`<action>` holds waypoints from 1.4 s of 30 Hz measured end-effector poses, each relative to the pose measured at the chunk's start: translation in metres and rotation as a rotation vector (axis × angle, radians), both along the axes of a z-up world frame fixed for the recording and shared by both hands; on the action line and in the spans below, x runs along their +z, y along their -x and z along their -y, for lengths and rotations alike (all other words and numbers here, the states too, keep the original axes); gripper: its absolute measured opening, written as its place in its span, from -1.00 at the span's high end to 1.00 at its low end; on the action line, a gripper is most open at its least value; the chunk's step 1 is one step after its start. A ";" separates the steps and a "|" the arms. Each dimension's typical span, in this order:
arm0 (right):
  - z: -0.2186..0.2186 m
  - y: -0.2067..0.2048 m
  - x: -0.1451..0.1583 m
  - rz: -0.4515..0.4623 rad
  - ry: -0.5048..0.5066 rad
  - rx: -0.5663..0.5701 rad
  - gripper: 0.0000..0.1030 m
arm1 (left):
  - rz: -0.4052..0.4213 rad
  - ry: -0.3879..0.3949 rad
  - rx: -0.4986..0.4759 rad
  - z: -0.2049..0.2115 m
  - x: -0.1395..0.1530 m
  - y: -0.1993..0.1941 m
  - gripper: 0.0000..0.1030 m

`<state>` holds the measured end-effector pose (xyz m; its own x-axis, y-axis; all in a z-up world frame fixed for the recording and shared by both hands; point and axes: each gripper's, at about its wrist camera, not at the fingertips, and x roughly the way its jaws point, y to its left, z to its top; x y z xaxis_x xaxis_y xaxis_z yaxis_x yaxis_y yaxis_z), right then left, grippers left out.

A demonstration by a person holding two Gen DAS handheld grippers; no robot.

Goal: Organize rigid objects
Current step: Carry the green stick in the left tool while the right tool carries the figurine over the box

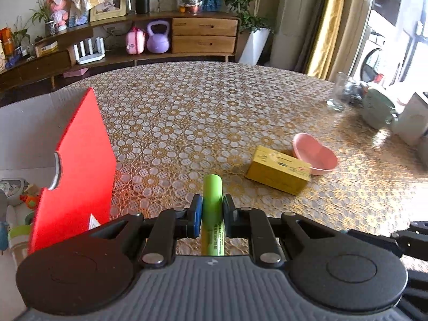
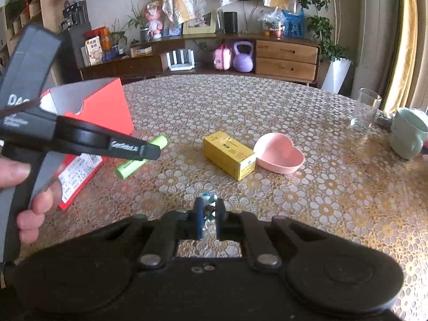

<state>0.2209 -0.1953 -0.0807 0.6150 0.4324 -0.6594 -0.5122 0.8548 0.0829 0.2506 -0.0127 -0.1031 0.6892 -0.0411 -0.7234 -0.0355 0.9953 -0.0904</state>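
My left gripper (image 1: 211,208) is shut on a green tube (image 1: 212,206) and holds it above the table, right of the open red box (image 1: 80,165). In the right wrist view the left gripper (image 2: 149,151) holds the green tube (image 2: 157,142) beside the red box (image 2: 107,109). My right gripper (image 2: 208,214) is shut on a small white and teal object (image 2: 209,200) near the table's front. A yellow box (image 1: 278,169) lies against a pink heart-shaped dish (image 1: 315,155); both also show in the right wrist view, the yellow box (image 2: 228,153) left of the dish (image 2: 279,153).
A floral lace cloth covers the round table (image 1: 200,123). A clear glass (image 2: 365,108) and a pale green mug (image 2: 408,132) stand at the far right. The red box holds several small items (image 1: 18,200). A wooden sideboard (image 2: 283,58) stands behind the table.
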 end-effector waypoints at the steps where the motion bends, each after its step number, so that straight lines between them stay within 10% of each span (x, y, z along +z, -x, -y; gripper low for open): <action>1: 0.001 0.002 0.002 0.005 -0.003 -0.004 0.90 | 0.004 0.002 -0.007 0.001 0.003 0.003 0.68; 11: 0.010 0.024 0.024 0.062 -0.003 -0.041 1.00 | 0.048 0.022 -0.052 -0.006 0.037 0.037 0.68; 24: 0.022 0.022 0.000 -0.012 0.049 -0.040 -0.06 | 0.034 0.050 -0.071 -0.016 0.039 0.060 0.69; 42: 0.011 -0.005 -0.040 -0.064 0.084 -0.041 0.48 | -0.010 0.055 -0.087 -0.003 0.019 0.052 0.69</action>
<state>0.2263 -0.2067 -0.1207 0.5863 0.3492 -0.7310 -0.4723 0.8804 0.0417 0.1989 -0.0100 -0.0839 0.6742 -0.1402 -0.7251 0.0498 0.9882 -0.1448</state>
